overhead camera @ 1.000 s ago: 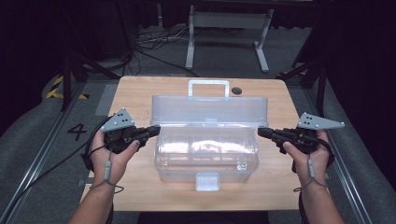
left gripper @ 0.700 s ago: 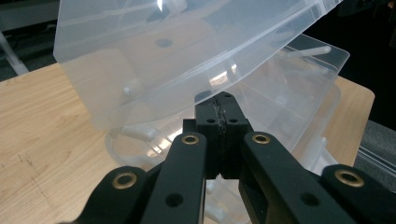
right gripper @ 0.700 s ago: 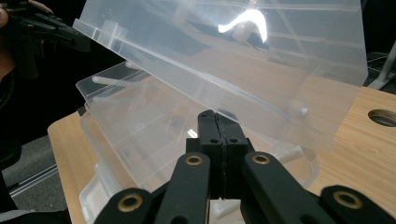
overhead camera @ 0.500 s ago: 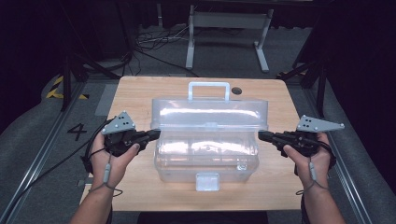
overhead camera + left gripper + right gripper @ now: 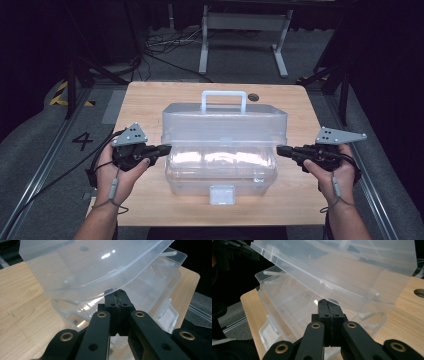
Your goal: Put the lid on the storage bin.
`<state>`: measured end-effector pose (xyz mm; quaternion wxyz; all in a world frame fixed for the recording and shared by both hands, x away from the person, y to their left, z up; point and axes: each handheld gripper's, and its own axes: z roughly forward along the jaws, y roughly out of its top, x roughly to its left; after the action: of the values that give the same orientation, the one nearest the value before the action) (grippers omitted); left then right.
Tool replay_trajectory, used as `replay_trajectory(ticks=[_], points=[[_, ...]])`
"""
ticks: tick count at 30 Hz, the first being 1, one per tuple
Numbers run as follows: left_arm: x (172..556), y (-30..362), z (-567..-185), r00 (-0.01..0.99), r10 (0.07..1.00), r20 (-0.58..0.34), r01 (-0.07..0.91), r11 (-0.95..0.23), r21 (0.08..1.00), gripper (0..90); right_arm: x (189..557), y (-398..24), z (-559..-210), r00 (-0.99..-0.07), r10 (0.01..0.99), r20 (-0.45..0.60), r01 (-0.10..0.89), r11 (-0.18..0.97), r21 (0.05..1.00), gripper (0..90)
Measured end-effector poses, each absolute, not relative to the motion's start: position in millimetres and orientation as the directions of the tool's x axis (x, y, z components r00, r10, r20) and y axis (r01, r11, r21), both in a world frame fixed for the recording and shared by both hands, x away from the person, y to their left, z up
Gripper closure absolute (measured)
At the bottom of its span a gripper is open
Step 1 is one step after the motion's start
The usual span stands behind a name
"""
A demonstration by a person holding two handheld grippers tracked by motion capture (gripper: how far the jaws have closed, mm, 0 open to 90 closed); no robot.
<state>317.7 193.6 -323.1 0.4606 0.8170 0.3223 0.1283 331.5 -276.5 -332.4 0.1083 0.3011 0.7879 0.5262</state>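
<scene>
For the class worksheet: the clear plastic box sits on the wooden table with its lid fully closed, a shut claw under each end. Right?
Not quite: the lid is raised, as both gripper views show. The box, table, left claw and right claw are as stated.

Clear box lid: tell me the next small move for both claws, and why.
Probably lift both together to swing the lid further back. Shut left claw and shut right claw sit under its side edges, and it stands only partly raised above the box base.
</scene>
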Motion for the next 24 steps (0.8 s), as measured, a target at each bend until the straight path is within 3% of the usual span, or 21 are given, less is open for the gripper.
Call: replay_trajectory(ticks=[24], points=[[317.1,197.8,-331.4,0.764,0.637,-0.103,0.481,-0.454,0.750,89.1,328.9,-278.9,-335.7,-0.788,0.602,0.133,0.435,0.390,0.812,90.0]])
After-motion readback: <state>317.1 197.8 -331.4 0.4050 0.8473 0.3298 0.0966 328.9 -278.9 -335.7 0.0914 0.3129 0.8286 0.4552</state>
